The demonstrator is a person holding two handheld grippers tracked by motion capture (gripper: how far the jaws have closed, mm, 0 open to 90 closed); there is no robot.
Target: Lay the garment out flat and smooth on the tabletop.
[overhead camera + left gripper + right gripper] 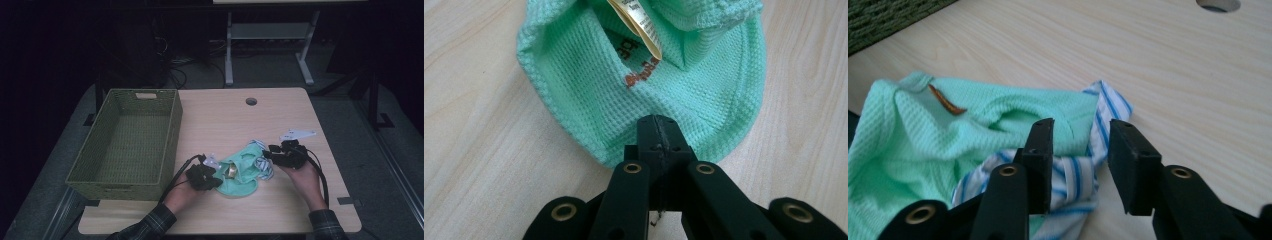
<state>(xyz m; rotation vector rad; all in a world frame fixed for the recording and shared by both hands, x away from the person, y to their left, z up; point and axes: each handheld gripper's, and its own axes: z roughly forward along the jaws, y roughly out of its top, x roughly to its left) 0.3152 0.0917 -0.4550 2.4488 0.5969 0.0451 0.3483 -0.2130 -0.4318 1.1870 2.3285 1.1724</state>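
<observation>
A mint-green waffle-knit garment [242,175] lies crumpled on the wooden table, with a yellow label [636,20] showing inside it. My left gripper [216,181] is shut on its near edge, and in the left gripper view the jaws [658,125] meet over the green fabric [704,75]. A blue-and-white striped cloth [263,165] lies against the garment's right side. My right gripper [267,155] is at that cloth. Its jaws [1080,131] stand apart with striped fabric [1073,180] between them, and a gap remains beside the right jaw.
A green woven basket [172,135] stands empty on the table's left part; its corner [878,20] is seen in the right gripper view. A round cable hole [251,101] sits near the table's far edge. A white desk frame stands on the floor beyond.
</observation>
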